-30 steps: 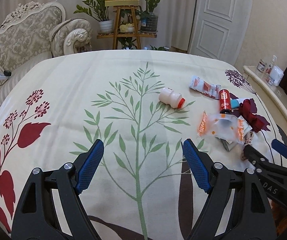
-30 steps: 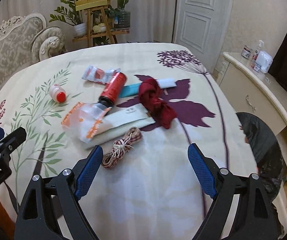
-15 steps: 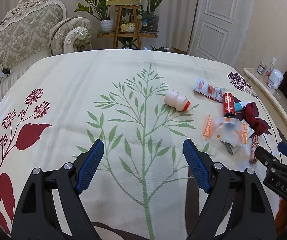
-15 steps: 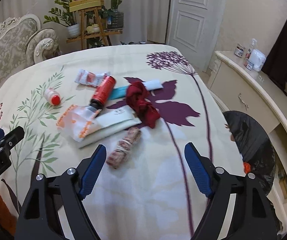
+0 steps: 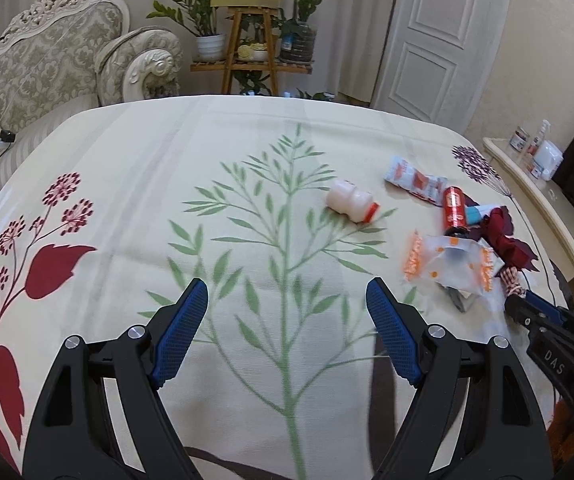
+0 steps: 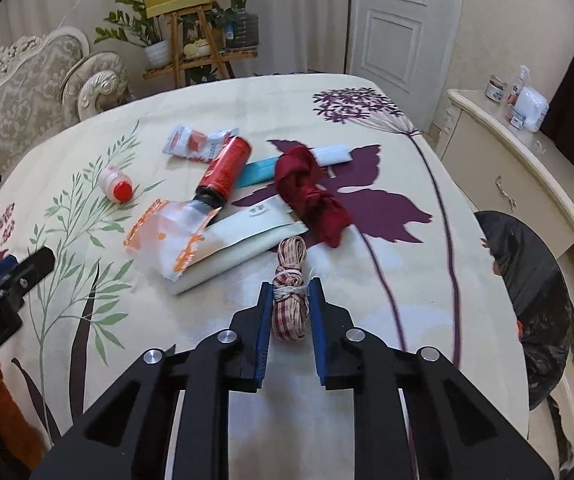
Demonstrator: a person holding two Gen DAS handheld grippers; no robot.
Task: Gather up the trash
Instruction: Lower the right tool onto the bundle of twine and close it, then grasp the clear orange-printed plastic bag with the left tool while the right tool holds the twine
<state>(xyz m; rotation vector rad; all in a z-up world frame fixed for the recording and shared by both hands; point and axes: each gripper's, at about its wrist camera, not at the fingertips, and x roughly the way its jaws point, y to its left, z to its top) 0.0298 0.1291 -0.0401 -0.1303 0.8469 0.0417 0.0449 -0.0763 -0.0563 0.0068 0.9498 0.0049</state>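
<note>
- right tongs: nearly closed, blue pads clamped on both sides of a rope bundle. bundle sits between the pads, far end sticking out forward over the counter.
- rope bundle: red-and-cream twisted cord, coiled into a short hank, tied round the middle with pale string.
- left tongs: spread wide, nothing between the pads, touching nothing. it sits above the green plant print on the cloth, well apart from the trash.
- pads on both tongs are blue with a fine ribbed texture, arms black plastic with round metal pins.
- counter has a cream cloth, matte weave, printed with green leaves, red flowers and purple flowers.
- trash pile lies just ahead of the right tongs:
  - clear plastic bag with orange edges, crinkled, lying on a flat pale packet.
  - red can, cylinder on its side, dark end touching the bag.
  - dark red cloth, knotted and lumpy, beside the packet.
  - teal and white strip partly under the cloth.
  - red-and-white foil wrapper, crumpled, beyond the can.
  - small white bottle with a red cap, on its side, apart from the pile to the left.
- black bin bag, glossy and wrinkled, hangs off the counter's right edge.
</note>
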